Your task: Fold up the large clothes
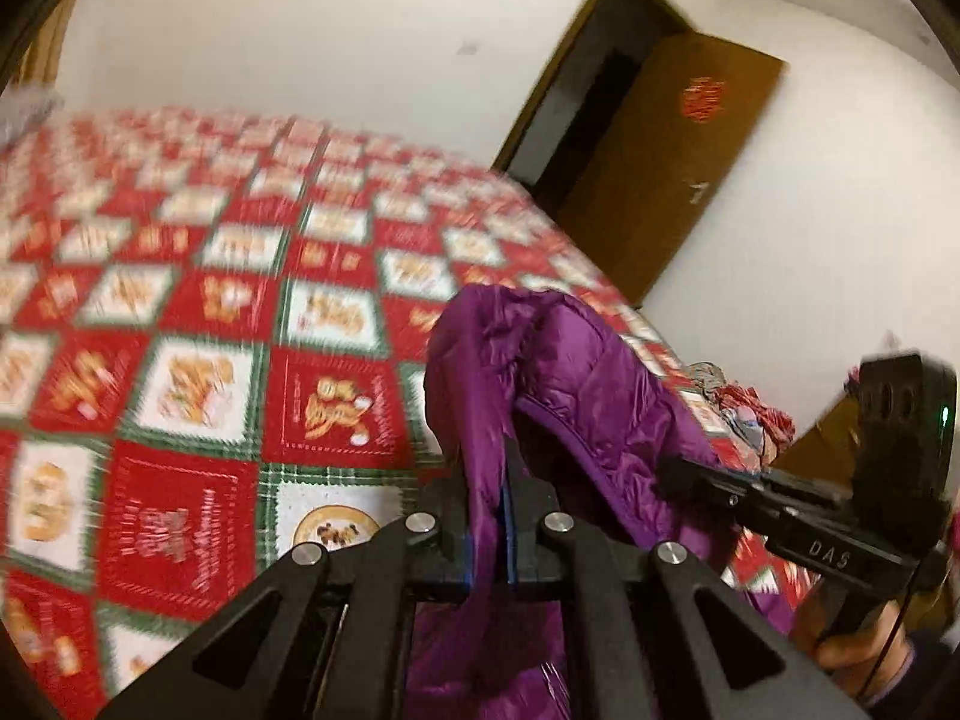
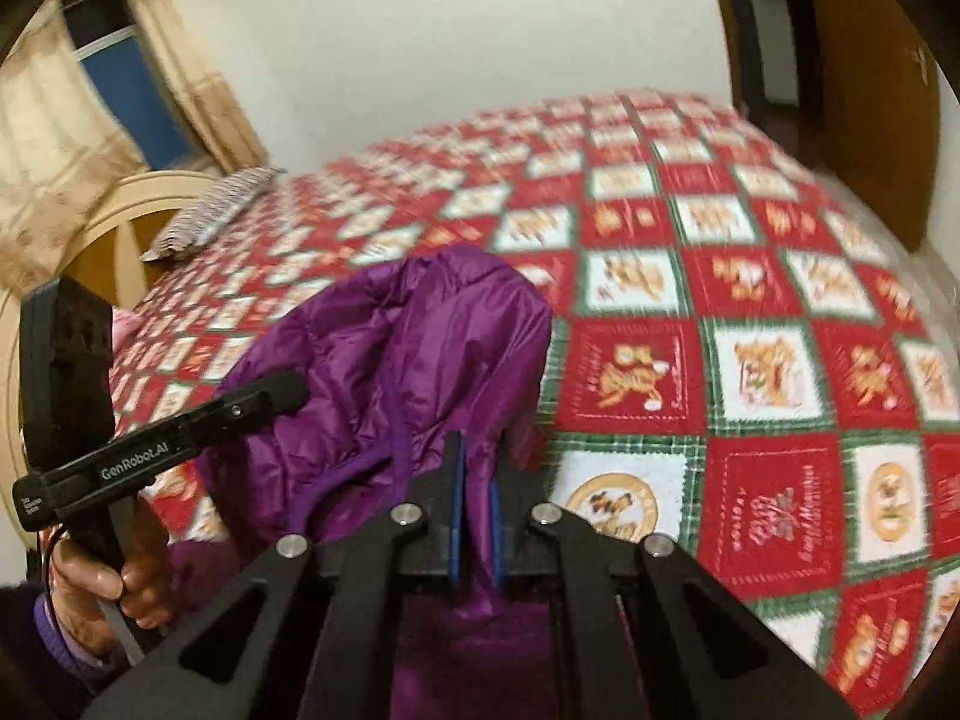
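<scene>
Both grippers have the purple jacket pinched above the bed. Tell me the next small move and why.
Probably draw the two grippers apart and lower the jacket flat onto the bedspread. The left gripper and right gripper are each shut on a fold, and the fabric hangs bunched between them, so it likely needs spreading before any fold.

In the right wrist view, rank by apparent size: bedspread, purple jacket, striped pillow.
1. Bedspread, largest.
2. Purple jacket, though nearness to the camera inflates it.
3. Striped pillow, smallest, but far off.
</scene>
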The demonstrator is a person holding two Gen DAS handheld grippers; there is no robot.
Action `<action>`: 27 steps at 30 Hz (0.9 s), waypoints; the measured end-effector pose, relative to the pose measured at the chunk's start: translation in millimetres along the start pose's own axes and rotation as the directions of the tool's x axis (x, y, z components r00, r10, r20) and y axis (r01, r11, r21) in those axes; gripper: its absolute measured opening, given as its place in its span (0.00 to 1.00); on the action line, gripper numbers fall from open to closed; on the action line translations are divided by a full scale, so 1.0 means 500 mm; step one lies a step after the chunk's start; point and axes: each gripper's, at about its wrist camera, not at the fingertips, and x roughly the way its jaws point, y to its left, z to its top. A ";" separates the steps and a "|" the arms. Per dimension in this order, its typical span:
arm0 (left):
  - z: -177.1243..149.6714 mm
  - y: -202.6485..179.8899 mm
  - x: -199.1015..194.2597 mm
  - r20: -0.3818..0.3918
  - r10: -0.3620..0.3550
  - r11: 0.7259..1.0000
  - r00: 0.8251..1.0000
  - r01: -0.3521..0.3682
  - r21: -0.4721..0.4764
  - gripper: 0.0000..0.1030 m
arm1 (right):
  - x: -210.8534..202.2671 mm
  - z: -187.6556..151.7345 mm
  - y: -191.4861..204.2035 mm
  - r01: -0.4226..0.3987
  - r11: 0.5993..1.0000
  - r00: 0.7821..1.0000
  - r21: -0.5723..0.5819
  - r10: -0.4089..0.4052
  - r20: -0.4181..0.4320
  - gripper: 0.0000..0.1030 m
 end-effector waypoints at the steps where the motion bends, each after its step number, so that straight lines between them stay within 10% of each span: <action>1: -0.010 -0.020 -0.035 0.031 0.004 0.999 1.000 -0.005 0.039 0.05 | -0.027 -0.005 0.016 0.001 1.000 1.000 -0.030 -0.001 0.015 0.10; 11: -0.239 -0.111 -0.222 0.139 0.121 0.944 0.983 -0.157 0.289 0.06 | -0.152 -0.215 0.124 0.161 0.961 0.986 -0.225 -0.148 0.072 0.17; 14: -0.303 -0.098 -0.219 0.003 0.153 0.935 0.988 -0.145 0.323 0.06 | -0.143 -0.294 0.101 0.234 0.958 0.971 -0.169 -0.237 -0.002 0.95; 21: -0.396 -0.062 -0.324 -0.082 0.162 0.933 0.983 -0.126 0.337 0.06 | -0.252 -0.372 0.079 0.303 0.950 0.953 -0.075 -0.304 -0.005 0.92; 27: -0.328 -0.100 -0.337 0.012 0.154 0.970 0.988 -0.153 0.188 0.06 | -0.322 -0.312 0.143 0.172 0.985 0.979 -0.018 -0.169 0.114 0.72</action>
